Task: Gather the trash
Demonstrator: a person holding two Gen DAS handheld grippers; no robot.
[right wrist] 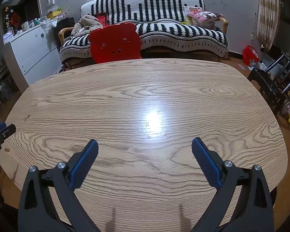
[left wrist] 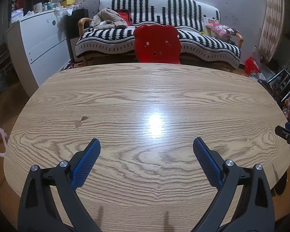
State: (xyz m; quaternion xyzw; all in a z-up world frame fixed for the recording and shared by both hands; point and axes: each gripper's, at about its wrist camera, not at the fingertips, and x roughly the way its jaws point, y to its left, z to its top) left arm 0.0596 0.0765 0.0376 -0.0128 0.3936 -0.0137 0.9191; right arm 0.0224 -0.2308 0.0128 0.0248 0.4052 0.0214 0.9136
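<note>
No trash shows on the wooden table in either wrist view. The left claw and right claw both hover over it, spread wide and empty. Beyond the far edge stand a red chair and a striped sofa.

Both tools look alike: black plastic arms, round silver screws at the joints, and fingers faced with textured blue pads.

The table is made of wood and is shiny and smooth. The chair looks like glossy red plastic. The sofa is covered in woolly cloth.
</note>
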